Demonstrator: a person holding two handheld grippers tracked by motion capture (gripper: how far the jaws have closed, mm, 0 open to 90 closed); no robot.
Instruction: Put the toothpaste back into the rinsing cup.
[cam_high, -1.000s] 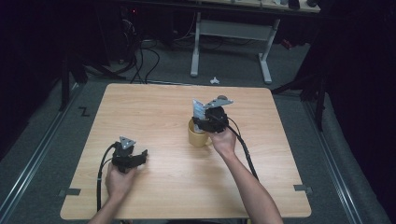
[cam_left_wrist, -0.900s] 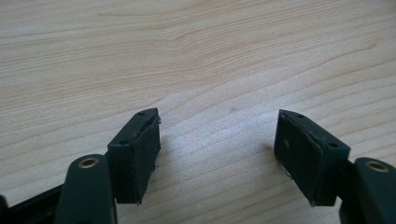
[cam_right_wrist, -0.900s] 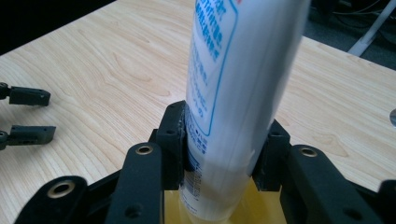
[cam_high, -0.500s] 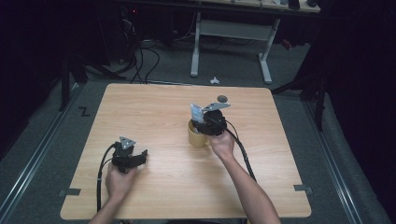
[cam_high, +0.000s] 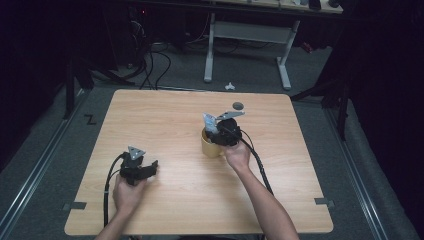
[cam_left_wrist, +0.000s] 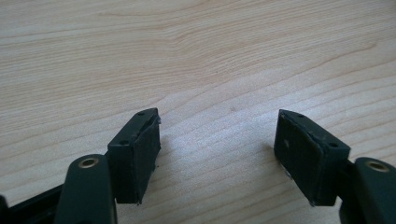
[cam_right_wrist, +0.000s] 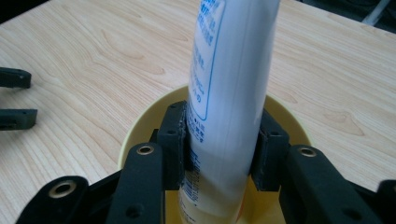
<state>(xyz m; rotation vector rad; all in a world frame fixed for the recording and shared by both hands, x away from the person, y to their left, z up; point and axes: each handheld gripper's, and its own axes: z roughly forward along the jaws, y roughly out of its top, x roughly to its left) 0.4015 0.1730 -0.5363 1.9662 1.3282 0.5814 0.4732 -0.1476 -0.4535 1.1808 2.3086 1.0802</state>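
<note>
A yellow cup (cam_high: 210, 146) stands near the middle of the wooden table (cam_high: 165, 115). A white tube with blue print (cam_right_wrist: 233, 70) rises upright out of it, and its top shows above the cup as the tube (cam_high: 208, 121) in the high view. My right gripper (cam_right_wrist: 222, 135) is shut on the tube, with both pads pressed on its sides just above the cup's rim (cam_right_wrist: 135, 128). From above, the right gripper (cam_high: 220, 132) sits over the cup. My left gripper (cam_left_wrist: 217, 149) rests low over bare wood, open, with nothing between its jaws. It is the left gripper (cam_high: 152, 167) at the front left.
A small dark disc (cam_high: 238, 105) lies on the table beyond the cup. The left gripper's jaws (cam_right_wrist: 14, 98) show at the left edge of the right gripper view. A metal desk frame (cam_high: 247, 30) and cables stand on the floor behind the table.
The right hand with the tube has shifted slightly over the cup. The left hand has kept still.
</note>
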